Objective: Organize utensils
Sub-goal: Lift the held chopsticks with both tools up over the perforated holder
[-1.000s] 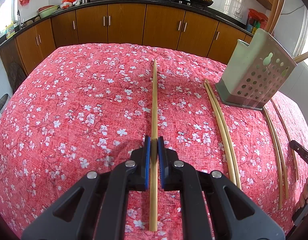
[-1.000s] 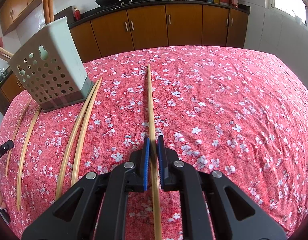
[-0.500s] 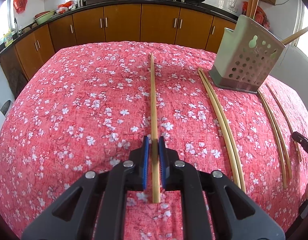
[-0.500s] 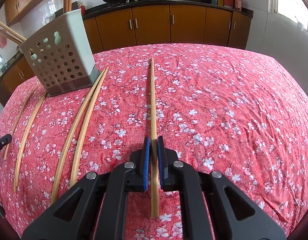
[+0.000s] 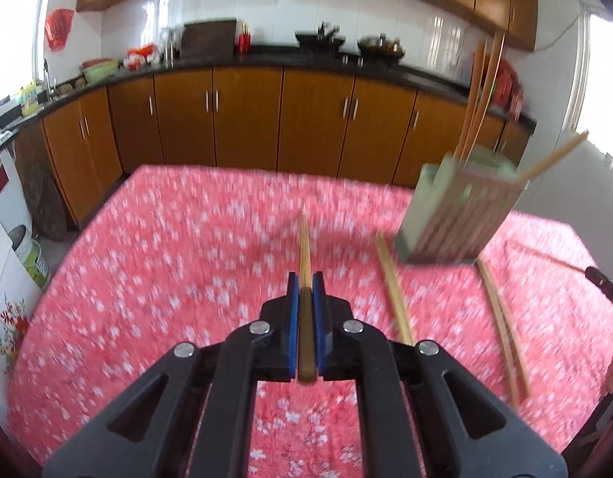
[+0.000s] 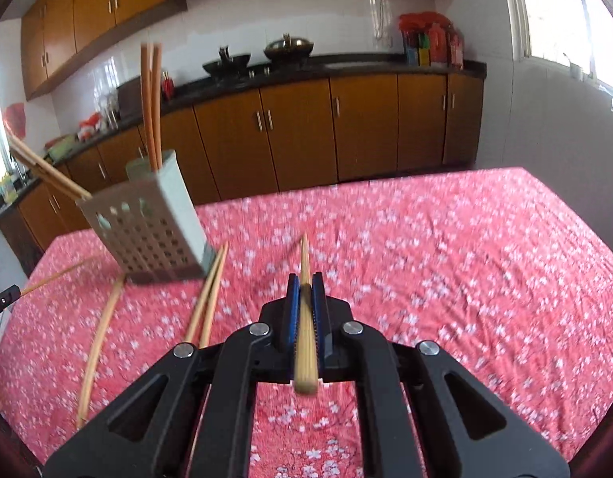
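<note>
Left tool [image 5: 305,283] clenched on a round bamboo chopstick [image 5: 304,247], lifted above the floral red tabletop [image 5: 167,279]. Right tool [image 6: 305,283] pinches another stick [image 6: 305,318] the same way. Perforated grey holder [image 6: 147,231] stands beyond, loose sticks [image 6: 206,298] lying beside it.

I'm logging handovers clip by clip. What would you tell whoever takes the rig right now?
Left tool: shut on a chopstick, lifted off the cloth and pointing forward.
Right tool: shut on a second chopstick, also raised.
Holder: stands on the cloth between the two tools, with several chopsticks already upright in it.
Left to do: drop both held chopsticks into the holder, then collect the loose ones lying on the cloth, a pair on one side of the holder and more on the other.
Both views are motion-blurred, so the exact count is unclear.
</note>
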The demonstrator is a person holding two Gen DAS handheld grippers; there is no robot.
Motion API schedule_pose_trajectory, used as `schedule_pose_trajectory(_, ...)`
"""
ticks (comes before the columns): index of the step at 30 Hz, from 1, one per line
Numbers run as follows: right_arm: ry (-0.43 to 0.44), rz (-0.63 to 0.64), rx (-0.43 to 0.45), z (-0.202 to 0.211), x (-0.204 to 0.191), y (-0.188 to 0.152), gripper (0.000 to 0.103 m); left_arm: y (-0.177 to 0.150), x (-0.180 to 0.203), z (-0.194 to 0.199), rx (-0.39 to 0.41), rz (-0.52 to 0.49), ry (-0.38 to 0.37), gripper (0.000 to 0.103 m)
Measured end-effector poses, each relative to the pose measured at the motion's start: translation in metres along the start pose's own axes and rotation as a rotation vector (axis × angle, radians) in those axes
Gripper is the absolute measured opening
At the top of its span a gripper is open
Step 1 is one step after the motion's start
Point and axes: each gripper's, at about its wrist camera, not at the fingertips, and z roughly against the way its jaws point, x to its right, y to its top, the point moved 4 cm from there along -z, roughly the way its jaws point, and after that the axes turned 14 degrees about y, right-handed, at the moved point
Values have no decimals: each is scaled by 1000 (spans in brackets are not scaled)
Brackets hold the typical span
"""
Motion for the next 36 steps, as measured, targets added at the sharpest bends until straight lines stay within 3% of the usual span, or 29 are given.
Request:
schedule_pose_trajectory(4,0,6,76,16,-3,19,7,24,-2,20,60,33,-16,8)
schedule_pose_trajectory(13,11,11,139,25,-6,41,7,53,4,49,146,25,-39,8)
schedule_pose_trajectory(26,205,5,294,65,-49,93,7,92,44,115,283,-17,-151,8)
schedule_pose_trajectory(36,267,42,405,72,-82,126,7,144,92,146,436,82,-215,8)
